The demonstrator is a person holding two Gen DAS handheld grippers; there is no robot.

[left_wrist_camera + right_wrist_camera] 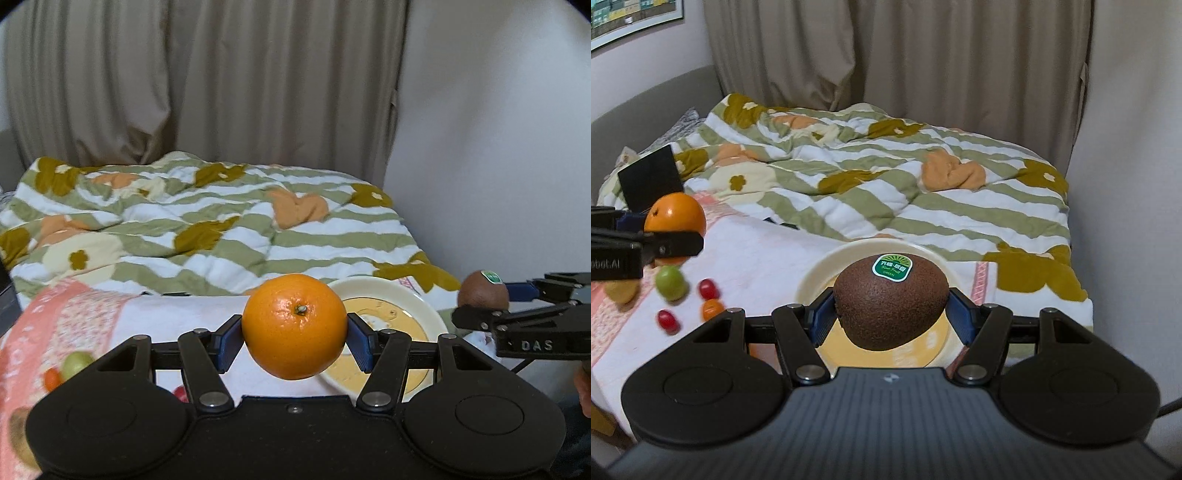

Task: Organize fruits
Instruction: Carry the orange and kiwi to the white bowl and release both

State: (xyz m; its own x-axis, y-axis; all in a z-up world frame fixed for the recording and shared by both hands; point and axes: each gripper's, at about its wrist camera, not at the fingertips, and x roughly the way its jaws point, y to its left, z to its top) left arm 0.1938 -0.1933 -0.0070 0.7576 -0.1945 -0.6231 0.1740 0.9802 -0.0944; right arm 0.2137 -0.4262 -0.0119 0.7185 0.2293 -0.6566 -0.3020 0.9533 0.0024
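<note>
currently: left gripper pinching orange; right gripper pinching kiwi, both held above the cloth-covered bed. step, judged: carrying to plate. next: lower, then spread the fingers. plate near the cloth's right edge looks empty; small fruits loose toward its left edge.

We see both wrist views close behind their own jaws, angled down, facing the bed; both share the plate.
</note>
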